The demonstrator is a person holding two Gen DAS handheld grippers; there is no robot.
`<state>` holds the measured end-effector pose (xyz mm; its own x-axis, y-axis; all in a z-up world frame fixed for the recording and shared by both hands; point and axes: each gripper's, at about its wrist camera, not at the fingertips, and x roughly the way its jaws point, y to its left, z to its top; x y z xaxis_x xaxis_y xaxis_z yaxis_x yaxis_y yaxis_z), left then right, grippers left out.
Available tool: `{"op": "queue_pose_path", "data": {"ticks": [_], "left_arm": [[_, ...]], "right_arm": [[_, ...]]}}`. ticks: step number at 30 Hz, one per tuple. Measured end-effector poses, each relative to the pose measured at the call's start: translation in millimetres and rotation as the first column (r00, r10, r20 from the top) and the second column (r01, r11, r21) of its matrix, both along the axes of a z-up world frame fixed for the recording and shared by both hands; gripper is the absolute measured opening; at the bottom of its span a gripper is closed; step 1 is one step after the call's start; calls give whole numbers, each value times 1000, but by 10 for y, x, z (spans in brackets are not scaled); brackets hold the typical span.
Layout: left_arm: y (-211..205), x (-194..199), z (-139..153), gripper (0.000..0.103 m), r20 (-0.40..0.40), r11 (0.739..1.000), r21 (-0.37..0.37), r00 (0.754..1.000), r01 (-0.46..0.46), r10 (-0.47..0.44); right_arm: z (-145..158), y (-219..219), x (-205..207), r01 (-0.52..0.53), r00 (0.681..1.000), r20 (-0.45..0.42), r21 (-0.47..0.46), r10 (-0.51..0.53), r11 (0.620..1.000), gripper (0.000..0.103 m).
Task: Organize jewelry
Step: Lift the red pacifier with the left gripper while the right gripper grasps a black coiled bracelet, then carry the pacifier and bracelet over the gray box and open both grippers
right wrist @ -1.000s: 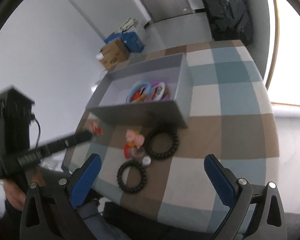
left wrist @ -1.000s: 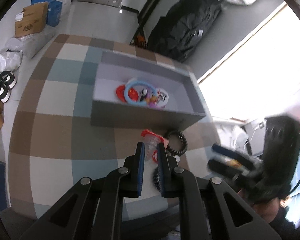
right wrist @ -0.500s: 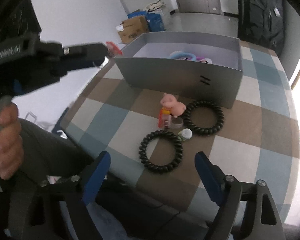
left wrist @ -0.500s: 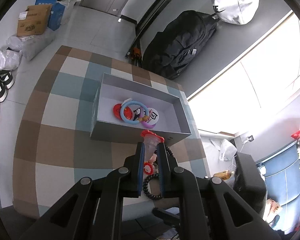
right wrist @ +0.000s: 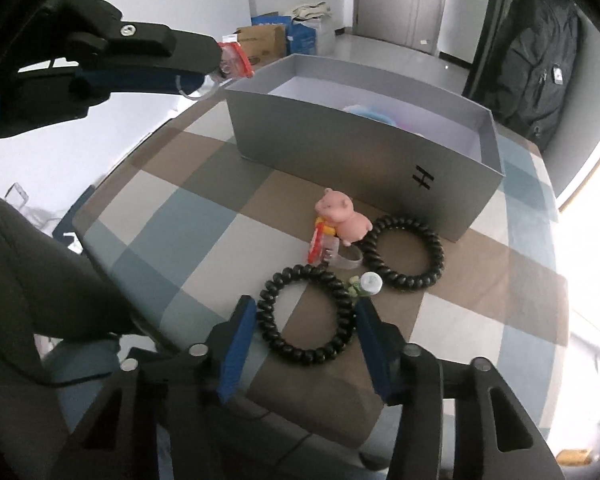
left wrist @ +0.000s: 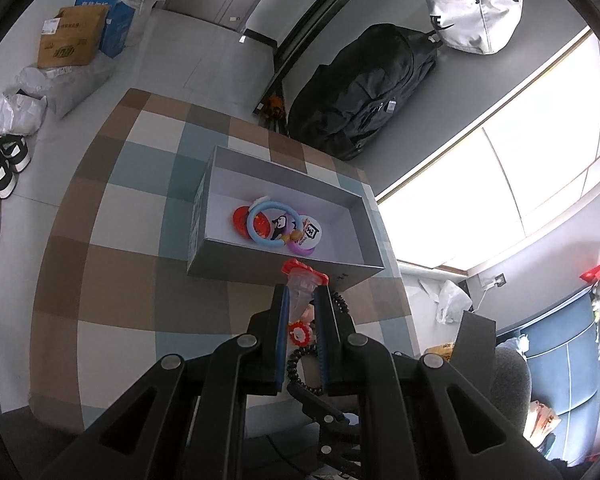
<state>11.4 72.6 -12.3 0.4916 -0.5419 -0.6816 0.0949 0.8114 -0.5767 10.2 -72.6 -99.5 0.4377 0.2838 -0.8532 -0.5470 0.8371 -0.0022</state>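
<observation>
Two cameras cover the moment. From the left wrist view, the left gripper (left wrist: 300,298) is closed tight on a clear ring with a red top (left wrist: 302,280), held in the air just short of the near wall of the grey box (left wrist: 284,270). The height looks chosen to clear that wall so the ring can go in beside the blue bangle (left wrist: 270,226) and the round badges already lying on the box floor. Below the fingers, a red toothed charm (left wrist: 300,334) and part of a black coil band show on the checked tablecloth (left wrist: 112,256). Beyond the table lie a pale floor, cardboard cartons (left wrist: 70,36), shoes, a black backpack (left wrist: 360,88) and a bright window.

From the right wrist view, the right gripper (right wrist: 306,320) is spread wide and holds nothing; its fingers straddle the nearer black coil band (right wrist: 310,314), probably lining up to pinch it. A second coil band (right wrist: 402,252), a pink pig figure (right wrist: 342,218), another clear ring and a small white bead lie close together in front of the box, not yet sorted. The left gripper's arm reaches across at upper left with its ring near the box corner.
</observation>
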Motion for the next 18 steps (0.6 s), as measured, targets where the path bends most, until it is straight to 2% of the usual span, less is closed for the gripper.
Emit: {"op": "queue_pose_path", "data": {"ticks": [6,18], "left_arm": [[-14,2,-4,8,0,1000,5,1000,3,-3],[-17,0,-1,8,7,1000,14,1000,-8,8]], "right_arm": [[34,-54,2,-1,1000,1,18,1,1000,40],[417,-300,82,40,998,27,245,-48,969,40]]}}
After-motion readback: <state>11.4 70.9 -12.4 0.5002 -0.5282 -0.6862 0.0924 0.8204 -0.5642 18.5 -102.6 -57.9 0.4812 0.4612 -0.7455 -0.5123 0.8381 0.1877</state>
